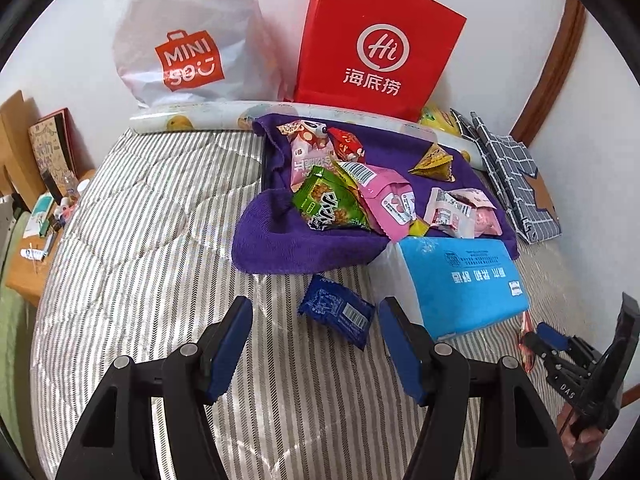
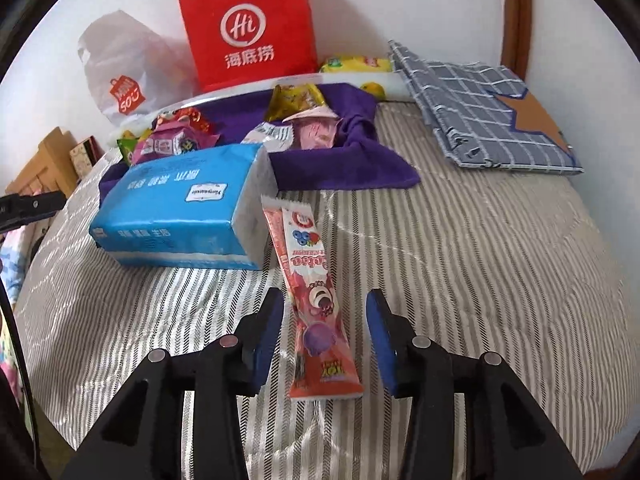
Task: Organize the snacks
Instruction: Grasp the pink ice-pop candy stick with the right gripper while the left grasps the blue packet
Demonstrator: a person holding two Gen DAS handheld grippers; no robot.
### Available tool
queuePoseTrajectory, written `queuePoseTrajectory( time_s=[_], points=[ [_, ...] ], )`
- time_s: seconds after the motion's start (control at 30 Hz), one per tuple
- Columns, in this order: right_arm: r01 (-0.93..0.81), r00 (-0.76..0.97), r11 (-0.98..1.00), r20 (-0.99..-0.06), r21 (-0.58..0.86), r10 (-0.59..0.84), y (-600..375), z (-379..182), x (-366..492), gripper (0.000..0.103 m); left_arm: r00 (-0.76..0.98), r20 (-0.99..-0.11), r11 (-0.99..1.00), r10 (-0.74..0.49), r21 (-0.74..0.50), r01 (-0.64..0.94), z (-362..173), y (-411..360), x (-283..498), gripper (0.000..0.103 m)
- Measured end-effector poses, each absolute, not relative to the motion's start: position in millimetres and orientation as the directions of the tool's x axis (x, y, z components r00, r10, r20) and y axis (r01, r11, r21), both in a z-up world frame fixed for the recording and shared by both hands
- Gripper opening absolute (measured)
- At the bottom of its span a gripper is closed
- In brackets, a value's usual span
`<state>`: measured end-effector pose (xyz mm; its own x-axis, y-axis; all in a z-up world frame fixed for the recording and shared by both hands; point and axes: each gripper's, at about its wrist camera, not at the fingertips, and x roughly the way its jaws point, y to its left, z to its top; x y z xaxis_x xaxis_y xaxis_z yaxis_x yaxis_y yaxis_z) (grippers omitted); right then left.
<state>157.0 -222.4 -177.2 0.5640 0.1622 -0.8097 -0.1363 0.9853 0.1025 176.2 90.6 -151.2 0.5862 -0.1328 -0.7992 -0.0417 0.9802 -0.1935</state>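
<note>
A heap of snack packets lies on a purple cloth (image 1: 280, 248) on the striped bed: a green packet (image 1: 328, 200), pink packets (image 1: 388, 200) and a yellow triangular one (image 1: 434, 162). A small blue packet (image 1: 338, 314) lies on the bed just ahead of my open left gripper (image 1: 316, 320). A long pink candy stick packet (image 2: 310, 292) lies flat between the fingers of my open right gripper (image 2: 325, 312), not gripped. A blue tissue pack (image 1: 460, 284) lies beside both; it also shows in the right wrist view (image 2: 180, 216). The right gripper shows in the left wrist view (image 1: 536, 336).
A red paper bag (image 1: 376, 40) and a white Miniso bag (image 1: 188, 40) stand against the wall behind a printed roll (image 1: 192, 118). A folded blue checked cloth (image 2: 480, 108) lies at the right. A wooden bedside table (image 1: 36, 240) with small items is at the left.
</note>
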Motion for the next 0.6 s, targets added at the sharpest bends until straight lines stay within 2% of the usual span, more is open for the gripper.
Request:
queuePoseTrajectory(
  time_s=[0.1,0.17,0.23,0.4,0.6],
  points=[
    [-0.153,0.544,0.982,-0.819,0.115,0.180,-220.0,-188.7,162.3,0.047,0.572,-0.811,0.981,-0.126,-0.189,-0.052,-159.1,90.9,181.1,0.063],
    [-0.148,0.554,0.985,-0.817,0.093,0.161,-219.0,-193.0,163.8,0.044,0.556,-0.822,0.981,-0.119,-0.185,-0.063,-165.5,90.6,185.7,0.063],
    [-0.135,0.573,0.989,-0.809,0.068,0.134,-220.7,-192.7,164.2,0.022,0.547,-0.828,0.980,-0.118,-0.188,-0.073,-172.9,90.6,189.8,0.063],
    [-0.066,0.589,0.991,-0.797,0.117,0.133,-241.6,-192.1,170.7,0.022,0.530,-0.829,0.958,-0.178,-0.269,-0.099,-188.7,91.0,201.8,0.063],
    [-0.060,0.587,0.987,-0.795,0.146,0.154,-248.4,-194.4,174.7,0.022,0.492,-0.853,0.962,-0.176,-0.255,-0.097,-208.7,76.8,218.9,0.062]
  ],
)
